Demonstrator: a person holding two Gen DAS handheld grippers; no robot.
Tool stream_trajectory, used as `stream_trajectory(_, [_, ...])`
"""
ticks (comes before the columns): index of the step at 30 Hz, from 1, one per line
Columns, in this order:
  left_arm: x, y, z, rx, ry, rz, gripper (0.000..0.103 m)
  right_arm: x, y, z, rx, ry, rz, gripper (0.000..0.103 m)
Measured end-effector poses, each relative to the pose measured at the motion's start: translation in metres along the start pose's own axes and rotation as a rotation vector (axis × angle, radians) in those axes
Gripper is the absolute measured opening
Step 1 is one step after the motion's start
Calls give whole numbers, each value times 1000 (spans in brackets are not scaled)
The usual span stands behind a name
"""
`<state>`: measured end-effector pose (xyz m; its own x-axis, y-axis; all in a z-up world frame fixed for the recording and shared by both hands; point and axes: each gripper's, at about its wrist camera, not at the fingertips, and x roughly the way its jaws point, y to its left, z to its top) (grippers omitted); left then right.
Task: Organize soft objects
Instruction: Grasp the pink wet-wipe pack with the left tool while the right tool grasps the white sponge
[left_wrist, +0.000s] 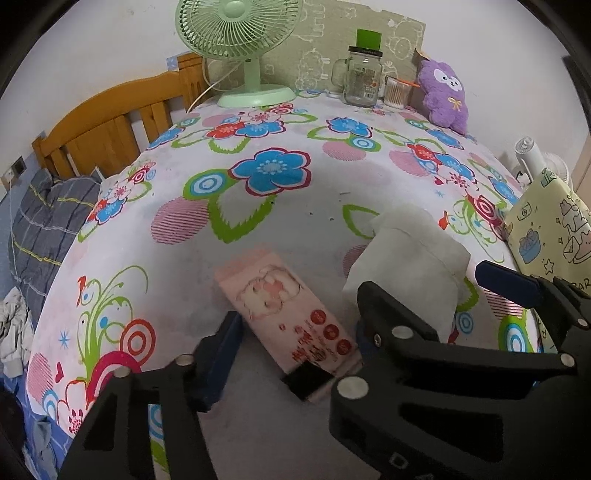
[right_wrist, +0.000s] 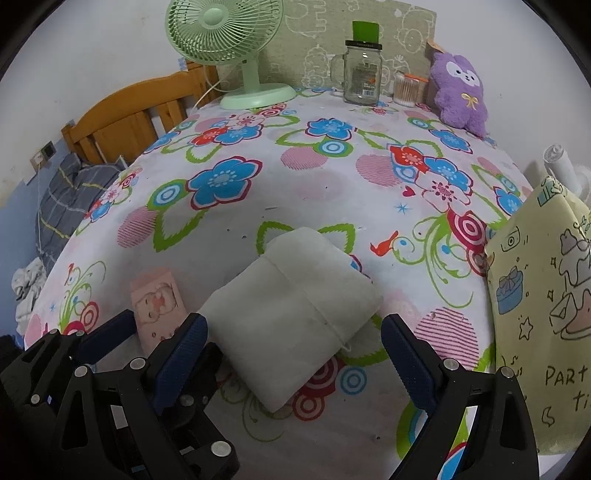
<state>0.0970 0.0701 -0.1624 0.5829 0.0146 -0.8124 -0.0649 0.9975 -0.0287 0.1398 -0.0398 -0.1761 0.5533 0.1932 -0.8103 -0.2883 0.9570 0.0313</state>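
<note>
A pink tissue pack (left_wrist: 284, 310) lies slanted on the flowered tablecloth (left_wrist: 258, 206). My left gripper (left_wrist: 299, 323) is shut on it, with a blue pad against each long side. To its right a folded white cloth (right_wrist: 291, 317) rests flat. My right gripper (right_wrist: 293, 321) stands open astride the cloth, its pads just clear of both edges. In the left wrist view the right gripper's fingers (left_wrist: 506, 284) flank the white cloth (left_wrist: 410, 254). In the right wrist view the pink pack (right_wrist: 155, 306) shows at lower left. A purple plush toy (right_wrist: 461, 92) sits at the back right.
A green fan (right_wrist: 225, 33), a glass jar mug (right_wrist: 362, 74) and a tub of cotton swabs (right_wrist: 406, 88) stand along the back. A yellow cartoon-print bag (right_wrist: 546, 295) rises at the right edge. A wooden headboard (left_wrist: 110, 122) and grey bedding (left_wrist: 48, 221) lie to the left.
</note>
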Motion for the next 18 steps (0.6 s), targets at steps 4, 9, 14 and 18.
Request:
stream_trajectory(4, [2,1,4,-4,-5,-17,50,3,0,4,-1,1,3,97])
stream_trajectory(9, [4,5,10,-5,-4,-32,48,7,4,10,0,-3,6,97])
stream_trajectory(14, [7,11,15,23,-1,-15,49,15,9,16,-1,2,12,97])
stream_trajectory(18, [10,16,19,29,11,-22,53,23,12,21,-3,12,9,97])
